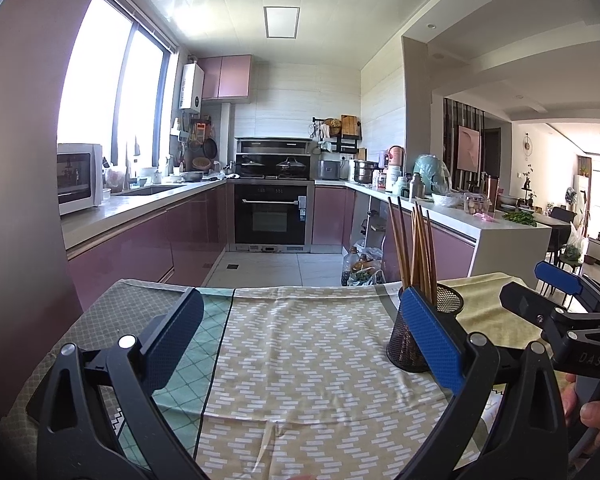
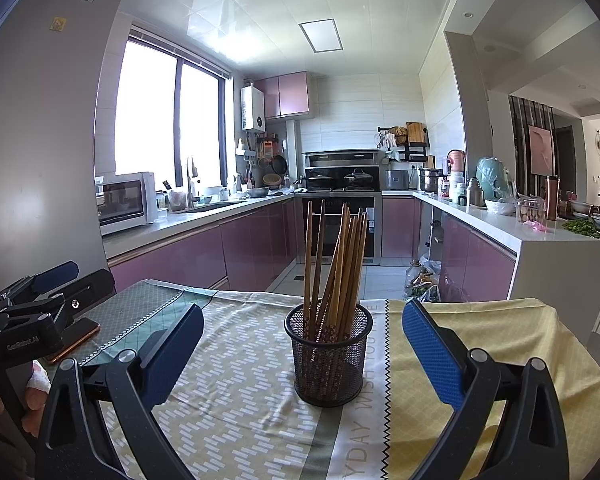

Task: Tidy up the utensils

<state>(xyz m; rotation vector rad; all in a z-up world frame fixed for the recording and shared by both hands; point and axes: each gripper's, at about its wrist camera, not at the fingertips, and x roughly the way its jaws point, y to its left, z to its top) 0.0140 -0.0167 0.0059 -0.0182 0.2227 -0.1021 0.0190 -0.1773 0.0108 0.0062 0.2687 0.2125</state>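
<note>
A black mesh cup (image 2: 327, 354) stands upright on the patterned tablecloth (image 2: 236, 408) and holds several brown wooden chopsticks (image 2: 340, 264), tips up. My right gripper (image 2: 300, 352) is open and empty, with the cup standing between and just beyond its blue pads. In the left wrist view the cup (image 1: 408, 340) sits behind my right finger pad (image 1: 430, 344), chopsticks (image 1: 416, 248) rising above it. My left gripper (image 1: 300, 344) is open and empty over bare cloth, left of the cup. Each gripper shows at the edge of the other's view.
A phone (image 2: 74, 340) lies on the cloth at the left, under the left gripper (image 2: 48, 296). The right gripper (image 1: 556, 300) is at the right of the cup. The table's far edge (image 1: 300, 287) drops to the kitchen floor, with pink cabinets and a counter (image 2: 540, 236) beyond.
</note>
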